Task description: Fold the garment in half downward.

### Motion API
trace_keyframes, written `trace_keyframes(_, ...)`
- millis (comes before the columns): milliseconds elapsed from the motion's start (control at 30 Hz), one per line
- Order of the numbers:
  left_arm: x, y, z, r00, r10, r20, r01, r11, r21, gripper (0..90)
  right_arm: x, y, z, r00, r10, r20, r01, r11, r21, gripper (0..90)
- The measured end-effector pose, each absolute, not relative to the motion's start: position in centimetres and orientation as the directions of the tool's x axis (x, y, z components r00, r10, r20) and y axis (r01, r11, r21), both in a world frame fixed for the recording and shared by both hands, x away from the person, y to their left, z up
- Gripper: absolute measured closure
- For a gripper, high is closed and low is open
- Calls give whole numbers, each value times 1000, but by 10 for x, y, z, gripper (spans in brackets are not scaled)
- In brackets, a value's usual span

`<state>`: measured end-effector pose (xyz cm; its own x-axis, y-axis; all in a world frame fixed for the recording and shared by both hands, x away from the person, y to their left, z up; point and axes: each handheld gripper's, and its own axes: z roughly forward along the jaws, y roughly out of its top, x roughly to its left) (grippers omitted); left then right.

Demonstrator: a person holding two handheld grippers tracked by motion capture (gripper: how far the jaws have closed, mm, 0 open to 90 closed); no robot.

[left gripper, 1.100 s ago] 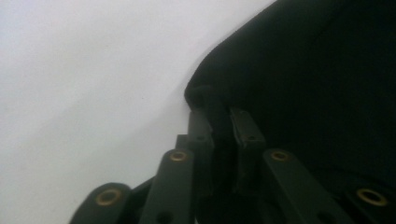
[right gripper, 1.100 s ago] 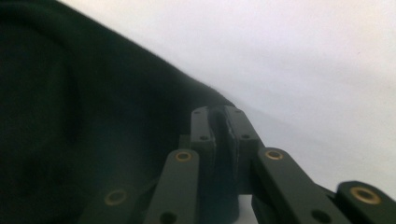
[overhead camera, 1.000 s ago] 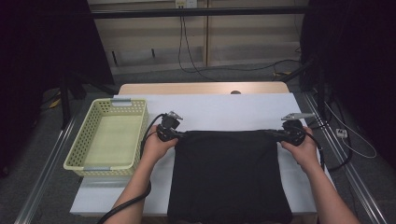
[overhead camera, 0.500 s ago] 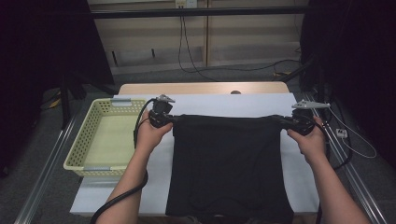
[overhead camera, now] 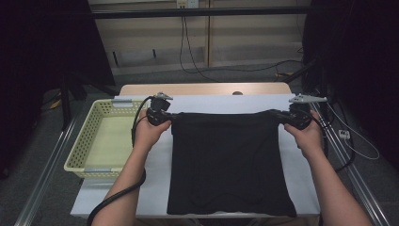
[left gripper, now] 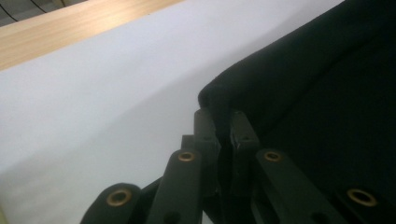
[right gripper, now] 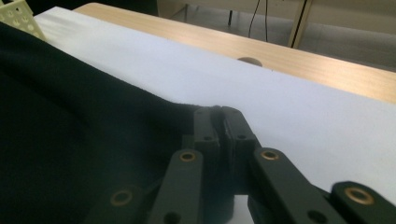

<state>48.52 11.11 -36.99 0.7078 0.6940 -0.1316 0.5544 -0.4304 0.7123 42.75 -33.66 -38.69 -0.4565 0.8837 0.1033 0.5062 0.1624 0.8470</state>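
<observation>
Nearest the person, the lower hem of the black cloth (overhead camera: 230,165) hangs at the front edge of the surface (overhead camera: 155,188), where the white sheet covering it ends. It looks like a dark garment or fabric panel, matte, plain, with soft creases near the bottom and no print that can be made out. From there it runs flat up the middle of the surface to a taut top edge.

That top edge is pulled straight because each upper corner is pinched. The left gripper (overhead camera: 170,117) has its fingers (left gripper: 205,128) closed tight on the left corner, with a fold of cloth bunched between them in the left gripper view. The right gripper (overhead camera: 274,114) has its fingers (right gripper: 205,123) likewise clamped on the right corner, the fabric edge running into them in the right gripper view. Holding both corners well apart and level keeps the cloth spread and squared, which probably suits lifting it for a fold or laying it out smooth.

To the left, just beside the left hand (overhead camera: 148,134), sits a pale yellow plastic basket (overhead camera: 80,155), empty, likely where the cloth belongs once folded. Beyond the grippers lies a bare wooden strip (overhead camera: 202,88) of the surface, then cables and a wall.
</observation>
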Motion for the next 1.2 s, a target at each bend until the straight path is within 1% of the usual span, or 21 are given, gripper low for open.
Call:
trace_keyframes(367,517,112,-368,689,711,-143,573,-413,708,838,468,-330,-388,-427,898,108,508,139,850,865)
trace_keyframes(400,522,113,-368,675,723,-148,580,-395,712,785,481,-330,-388,-406,907,117,508,117,854,838)
trace_keyframes(433,528,113,-370,648,751,-126,576,-374,727,658,487,-328,-387,-393,911,124,502,99,859,738)
trace_keyframes(467,532,112,-372,629,768,-120,586,-368,722,488,490,-327,-387,-372,917,143,508,72,859,604)
trace_keyframes(500,533,111,-375,625,772,-117,598,-376,708,348,494,-326,-386,-347,928,135,513,67,856,571)
trace_keyframes(533,533,110,-377,632,767,-111,594,-388,705,326,495,-324,-385,-346,933,98,500,95,861,564)
trace_keyframes(567,533,109,-380,644,757,-115,591,-395,703,329,495,-323,-385,-349,932,94,491,97,866,526)
trace_keyframes(600,532,108,-382,646,752,-129,601,-397,694,290,494,-323,-385,-350,930,111,494,83,866,477)
trace_keyframes(633,531,107,-385,645,752,-138,608,-395,689,241,493,-323,-385,-354,929,104,503,95,859,451)
trace_keyframes(667,529,106,-387,647,749,-143,607,-393,691,221,491,-322,-386,-361,929,80,515,128,847,440)
trace_keyframes(733,523,103,-391,652,743,-152,607,-391,692,215,486,-320,-388,-382,923,37,539,191,820,399)
trace_keyframes(767,521,103,-392,664,735,-140,599,-410,687,203,481,-319,-390,-385,923,22,546,209,811,396)
trace_keyframes(867,509,101,-395,663,732,-154,599,-396,696,173,464,-320,-395,-404,914,39,558,213,802,397)
trace_keyframes(1033,486,97,-402,691,704,-166,585,-409,700,152,426,-320,-408,-419,908,2,581,266,769,393)
trace_keyframes(1067,486,97,-402,691,704,-166,585,-409,700,151,426,-320,-408,-419,908,2,581,266,769,393)
trace_keyframes(1100,479,96,-404,699,694,-174,582,-411,701,148,406,-320,-415,-422,907,2,589,273,761,390)
trace_keyframes(1200,459,94,-409,727,665,-172,564,-434,702,146,384,-320,-425,-423,906,6,607,279,744,383)
